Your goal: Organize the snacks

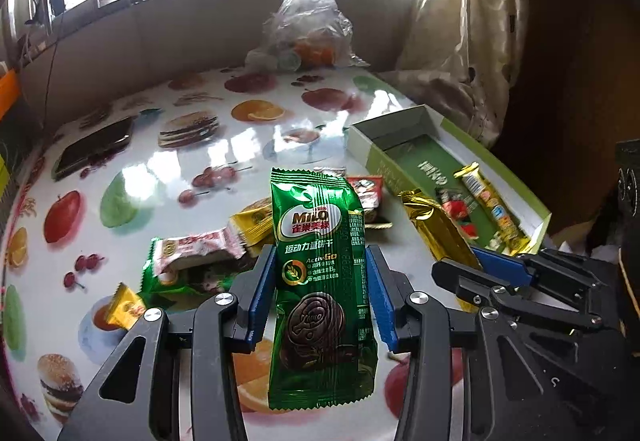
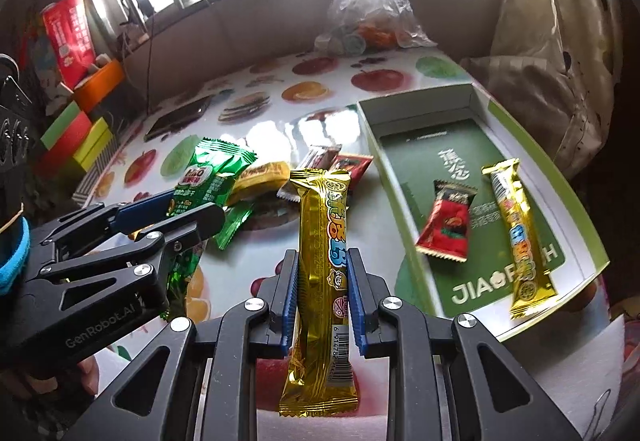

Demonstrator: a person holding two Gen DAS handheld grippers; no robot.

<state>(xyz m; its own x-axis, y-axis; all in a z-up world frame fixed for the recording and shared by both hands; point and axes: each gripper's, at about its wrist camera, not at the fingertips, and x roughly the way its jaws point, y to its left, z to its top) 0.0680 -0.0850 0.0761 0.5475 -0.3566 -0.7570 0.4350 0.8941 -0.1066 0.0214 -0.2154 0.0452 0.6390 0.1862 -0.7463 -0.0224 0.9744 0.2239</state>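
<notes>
Your left gripper [image 1: 320,281] is pinching a green Milo biscuit packet [image 1: 320,281] between its blue-padded fingers [image 1: 260,289], holding it upright and clear of the fruit-printed tabletop [image 1: 180,169]. Your right gripper [image 2: 322,281] is gripping a long gold wafer bar [image 2: 322,265] the same way, its fingers [image 2: 356,297] pressing in on both sides (the bar's barcode end is hanging below them).

Beyond the Milo packet, a loose heap of snacks [image 1: 224,241] is lying on the tabletop: a pink-and-white packet, yellow ones, another green one and a small red one farther back. To the right, an open green-and-white box [image 2: 528,145] is sitting near the tabletop's edge, already holding a red candy packet [image 2: 446,225] and a second gold bar [image 2: 520,241], lying side by side but apart.

A dark phone [image 1: 94,147] is lying flat far to the left, and a clear plastic bag [image 1: 308,29] is standing at the back below the window.
</notes>
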